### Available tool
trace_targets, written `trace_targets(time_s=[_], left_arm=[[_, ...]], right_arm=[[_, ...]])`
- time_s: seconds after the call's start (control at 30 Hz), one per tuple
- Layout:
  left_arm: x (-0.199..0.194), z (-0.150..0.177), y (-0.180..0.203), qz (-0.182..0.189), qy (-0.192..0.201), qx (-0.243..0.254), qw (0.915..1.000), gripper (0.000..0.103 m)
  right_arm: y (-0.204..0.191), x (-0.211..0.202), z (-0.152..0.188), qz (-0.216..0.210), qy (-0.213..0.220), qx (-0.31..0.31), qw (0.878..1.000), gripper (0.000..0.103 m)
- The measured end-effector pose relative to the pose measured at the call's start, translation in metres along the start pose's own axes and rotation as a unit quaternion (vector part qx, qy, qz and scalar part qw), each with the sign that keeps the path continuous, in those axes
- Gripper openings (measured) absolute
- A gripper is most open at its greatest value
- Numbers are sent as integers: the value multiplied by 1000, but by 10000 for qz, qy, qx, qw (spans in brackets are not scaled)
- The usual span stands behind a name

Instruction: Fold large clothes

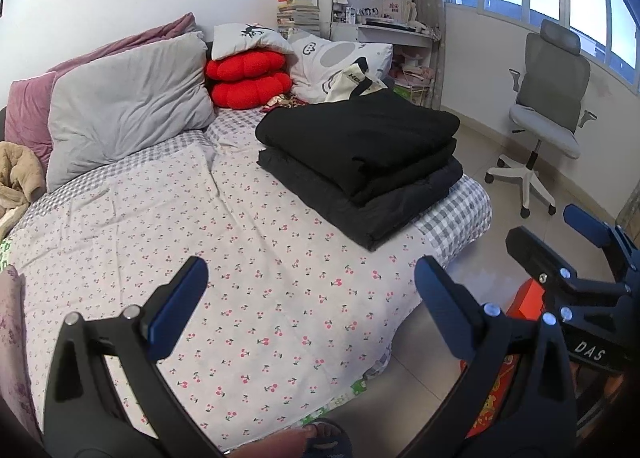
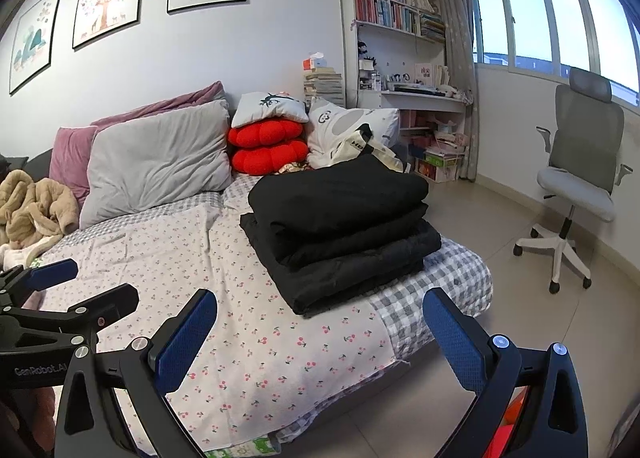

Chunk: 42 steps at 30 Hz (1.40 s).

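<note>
My left gripper (image 1: 310, 294) is spread wide, nothing between its blue pads (image 1: 180, 308), and it hangs over the near corner of the bed (image 1: 240, 258). My right gripper (image 2: 320, 326) is spread just as wide and holds nothing, above the bed's near right edge; in the left view it shows at the right side with "DAS" on its body, and in the right view the left tool's body reads "GenRobot.AI".

The black clothes (image 1: 360, 146) lie folded in a stack near the bed's right edge, about midway along it, two thick bundles one on the other. The stack's long axis runs slantwise, from the near right edge toward the pillows, with the rounded folds facing the floor side.

Behind the stack a cream bag (image 2: 356, 146) bears black letters I can read only as "HE".

The bed carries a cherry-print sheet over grey check. A grey pillow (image 1: 128, 98), mauve pillows and two red cushions (image 1: 250, 80) sit at the head. Tiled floor, a grey office chair (image 2: 580, 162) by the windows, a bookshelf (image 2: 392, 2), three framed prints on the wall.
</note>
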<state>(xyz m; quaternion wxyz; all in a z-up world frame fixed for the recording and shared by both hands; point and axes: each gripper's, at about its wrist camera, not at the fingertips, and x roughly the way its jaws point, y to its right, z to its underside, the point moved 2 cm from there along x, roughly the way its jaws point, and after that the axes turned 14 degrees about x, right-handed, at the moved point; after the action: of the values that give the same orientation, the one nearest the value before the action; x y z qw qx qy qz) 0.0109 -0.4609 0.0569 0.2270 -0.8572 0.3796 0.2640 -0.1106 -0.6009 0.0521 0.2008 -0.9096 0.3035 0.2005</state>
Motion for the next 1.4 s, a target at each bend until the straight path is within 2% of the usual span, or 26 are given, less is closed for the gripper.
trace_targets(time_s=[1.4], left_arm=[[15,1,-2,117,-141,32,9998,103]], right_arm=[[9,10,2,69,-127,26,9999,103]])
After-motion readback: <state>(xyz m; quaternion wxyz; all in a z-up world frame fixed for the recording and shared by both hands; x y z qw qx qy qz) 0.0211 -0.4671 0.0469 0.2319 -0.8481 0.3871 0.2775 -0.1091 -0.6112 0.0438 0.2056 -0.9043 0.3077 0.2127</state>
